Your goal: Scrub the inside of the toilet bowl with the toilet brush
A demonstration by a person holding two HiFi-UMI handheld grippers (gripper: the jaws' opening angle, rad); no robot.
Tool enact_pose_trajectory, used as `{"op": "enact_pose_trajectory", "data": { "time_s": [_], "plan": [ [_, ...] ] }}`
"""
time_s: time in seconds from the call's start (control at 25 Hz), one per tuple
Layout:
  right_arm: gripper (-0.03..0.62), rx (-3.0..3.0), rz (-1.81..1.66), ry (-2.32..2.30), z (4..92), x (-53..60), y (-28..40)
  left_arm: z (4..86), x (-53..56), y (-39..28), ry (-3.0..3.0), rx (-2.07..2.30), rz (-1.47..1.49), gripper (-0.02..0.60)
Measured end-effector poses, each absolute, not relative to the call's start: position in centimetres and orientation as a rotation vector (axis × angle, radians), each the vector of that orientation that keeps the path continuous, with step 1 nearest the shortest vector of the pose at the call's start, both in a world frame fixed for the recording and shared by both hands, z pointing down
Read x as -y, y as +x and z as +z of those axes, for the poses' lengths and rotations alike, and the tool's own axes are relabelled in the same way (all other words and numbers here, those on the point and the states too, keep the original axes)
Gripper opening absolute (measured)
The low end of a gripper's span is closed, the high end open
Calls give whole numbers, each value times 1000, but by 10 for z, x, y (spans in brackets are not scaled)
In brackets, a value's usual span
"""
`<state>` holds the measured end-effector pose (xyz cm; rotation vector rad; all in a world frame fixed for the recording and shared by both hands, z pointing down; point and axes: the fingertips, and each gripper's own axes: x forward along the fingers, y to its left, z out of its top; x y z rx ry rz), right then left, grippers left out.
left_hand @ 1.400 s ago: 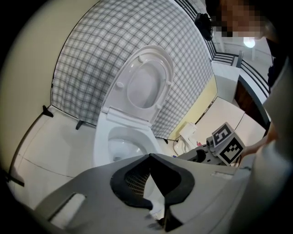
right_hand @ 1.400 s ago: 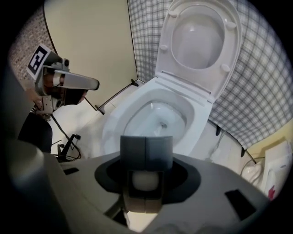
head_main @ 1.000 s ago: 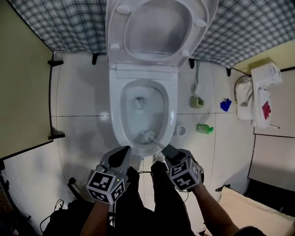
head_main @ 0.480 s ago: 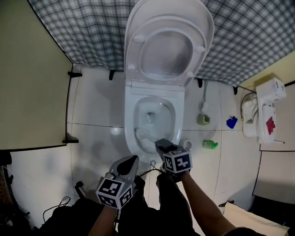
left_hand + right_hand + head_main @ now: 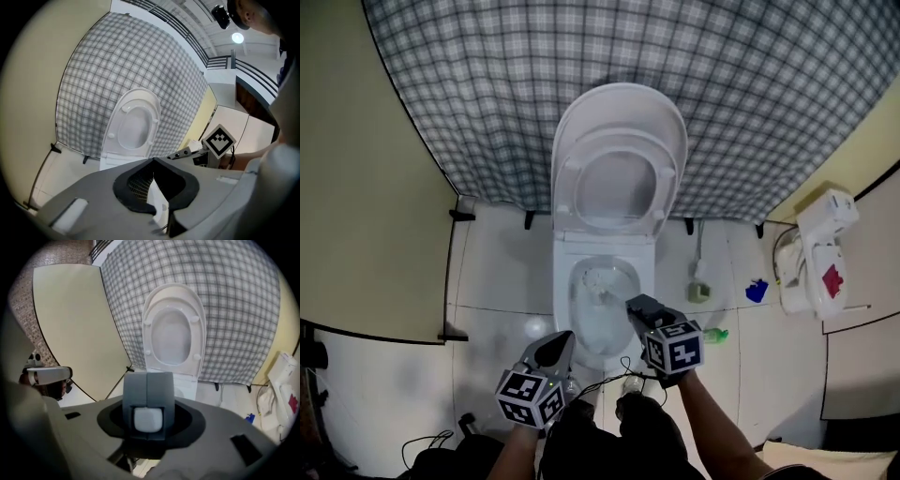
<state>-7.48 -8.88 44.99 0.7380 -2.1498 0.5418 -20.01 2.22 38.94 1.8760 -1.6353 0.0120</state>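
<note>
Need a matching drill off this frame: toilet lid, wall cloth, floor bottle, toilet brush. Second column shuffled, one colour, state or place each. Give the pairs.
Things
1. toilet lid
2. cloth on the wall behind the toilet
3. bottle on the floor
4. toilet brush

Colour, state or place
a. green
b. grey and white checks
c. raised, leaning back against the wall
d. handle clamped in the right gripper

Pairs: 1-c, 2-b, 3-a, 4-d
</note>
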Motion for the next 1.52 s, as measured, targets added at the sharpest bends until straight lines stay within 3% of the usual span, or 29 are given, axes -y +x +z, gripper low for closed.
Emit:
{"op": "enact_pose_trajectory", "data": {
  "time_s": [0.4,0.84,1.24,1.52],
  "plan": [
    [187,2337,583,1048,315,61,-16,314,-11,-166,2131,1509,71,-11],
    [186,2258,548,1257,305,68,129,302,2,-48,2241,1379,143,-11],
    [186,2117,508,1154,365,70,213,328,-7,42,2164,1370,204,-12],
    [186,1963,563,1111,479,71,259,386,-6,76,2105,1353,197,-11]
  ]
}}
